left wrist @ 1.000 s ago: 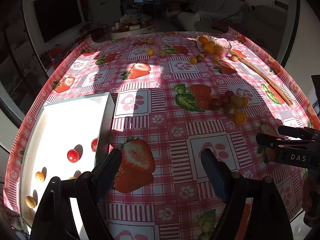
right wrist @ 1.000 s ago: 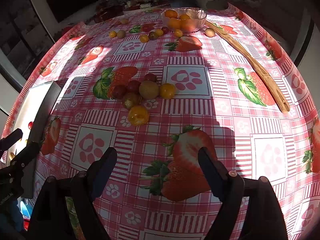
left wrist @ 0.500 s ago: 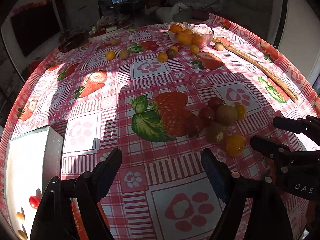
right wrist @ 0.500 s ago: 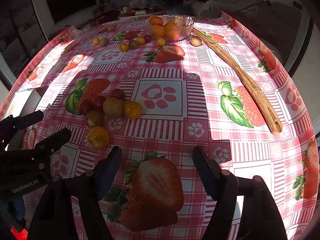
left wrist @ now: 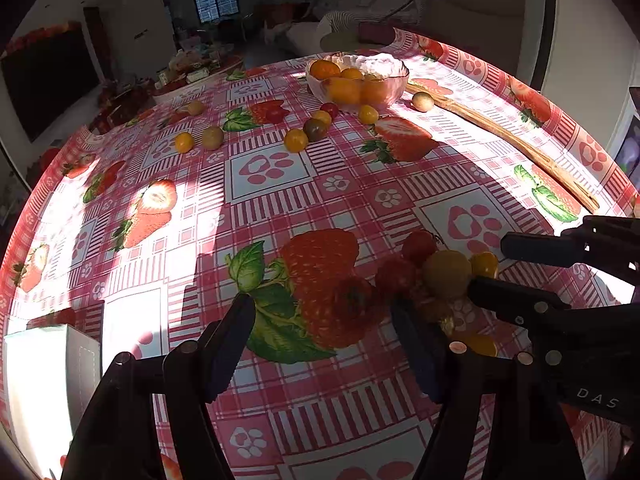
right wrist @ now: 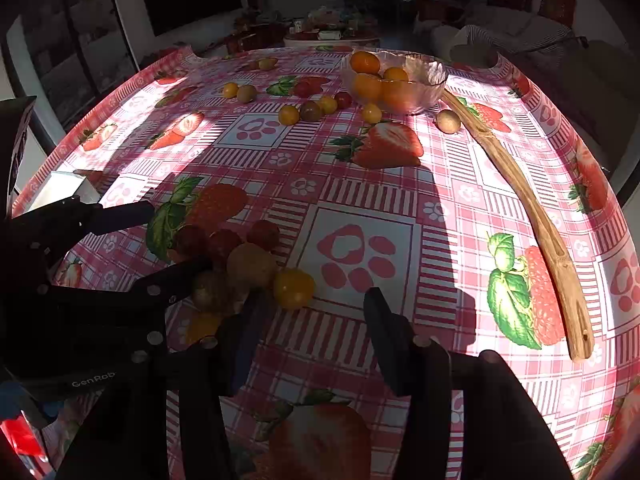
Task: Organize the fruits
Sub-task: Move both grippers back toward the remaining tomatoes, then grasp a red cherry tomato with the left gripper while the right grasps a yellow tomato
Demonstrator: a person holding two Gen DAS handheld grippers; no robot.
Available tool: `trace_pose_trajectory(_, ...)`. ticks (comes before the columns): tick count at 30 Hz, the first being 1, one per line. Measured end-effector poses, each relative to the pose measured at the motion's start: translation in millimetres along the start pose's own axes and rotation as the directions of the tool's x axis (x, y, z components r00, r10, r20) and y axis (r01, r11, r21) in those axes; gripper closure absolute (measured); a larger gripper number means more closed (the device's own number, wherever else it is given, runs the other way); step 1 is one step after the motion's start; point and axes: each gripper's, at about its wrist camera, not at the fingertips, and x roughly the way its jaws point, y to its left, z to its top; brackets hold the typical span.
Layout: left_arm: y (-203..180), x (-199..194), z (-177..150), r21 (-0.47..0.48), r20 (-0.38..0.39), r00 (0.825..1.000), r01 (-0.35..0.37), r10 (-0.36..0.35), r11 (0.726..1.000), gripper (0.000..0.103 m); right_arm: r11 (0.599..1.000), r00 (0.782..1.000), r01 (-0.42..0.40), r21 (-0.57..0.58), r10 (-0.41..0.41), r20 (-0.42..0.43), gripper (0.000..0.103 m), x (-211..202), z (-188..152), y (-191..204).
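A cluster of small red, yellow and brownish cherry tomatoes (left wrist: 436,272) lies on the strawberry-print tablecloth; it also shows in the right wrist view (right wrist: 248,264). My left gripper (left wrist: 324,328) is open and empty, its right finger beside the cluster. My right gripper (right wrist: 312,312) is open and empty, its left finger next to a yellow tomato (right wrist: 294,288). The right gripper enters the left wrist view from the right (left wrist: 488,268), one finger at the cluster. A white tray (left wrist: 44,380) sits at the left.
A glass bowl of orange fruits (right wrist: 394,80) stands at the far side, with more loose tomatoes (right wrist: 312,110) beside it. A long curved wooden stick (right wrist: 532,208) lies along the right. A brownish fruit (right wrist: 448,121) lies by the stick's far end.
Both grippers have moved toward the tomato cluster, which is now closer in both views. The white tray has slid to the left edge of the left wrist view.
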Motion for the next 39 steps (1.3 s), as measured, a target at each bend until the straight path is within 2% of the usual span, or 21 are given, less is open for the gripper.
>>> trace_pose_trajectory(1,0,1,1,0.004,-0.001,1.0,0.005,-0.005,1.0,0.044,1.0,1.0,-0.006,-0.004,0.006,0.0,0.06,1,1,0)
trace_pose_trajectory(4,3,5,6,0.002,-0.002,1.0,0.012,-0.012,1.0,0.044,1.0,1.0,-0.018,-0.016,0.018,0.0,0.068,3,4,1)
trace_pose_trajectory(6,5,7,10,-0.005,-0.003,1.0,0.025,-0.025,1.0,0.045,1.0,1.0,-0.019,-0.017,0.019,-0.004,0.077,3,5,1)
trace_pose_trajectory(7,6,9,11,-0.01,-0.004,0.999,0.038,-0.038,0.999,0.054,1.0,1.0,-0.023,-0.016,0.023,-0.007,0.081,3,4,1)
trace_pose_trajectory(11,4,12,13,-0.004,0.002,0.997,0.081,-0.081,0.997,0.068,1.0,1.0,-0.028,-0.013,0.028,-0.014,0.081,-1,-1,1)
trace_pose_trajectory(13,0,10,12,0.017,0.005,0.995,0.096,-0.096,0.995,0.081,1.0,0.999,-0.029,-0.002,0.029,-0.017,0.081,-4,-5,0)
trace_pose_trajectory(16,-5,6,8,0.045,0.014,0.996,0.083,-0.084,0.996,0.081,0.999,0.999,-0.034,0.025,0.034,-0.021,0.081,-8,-9,-2)
trace_pose_trajectory(27,-6,-32,-42,0.008,0.008,0.996,0.093,-0.093,0.996,0.081,0.989,0.996,-0.069,0.132,0.076,-0.043,0.08,-28,-35,-2)
trace_pose_trajectory(39,20,-82,-99,-0.152,-0.001,0.997,0.076,-0.077,0.985,0.081,0.981,0.993,-0.094,0.168,0.105,-0.055,0.08,-53,-64,25)
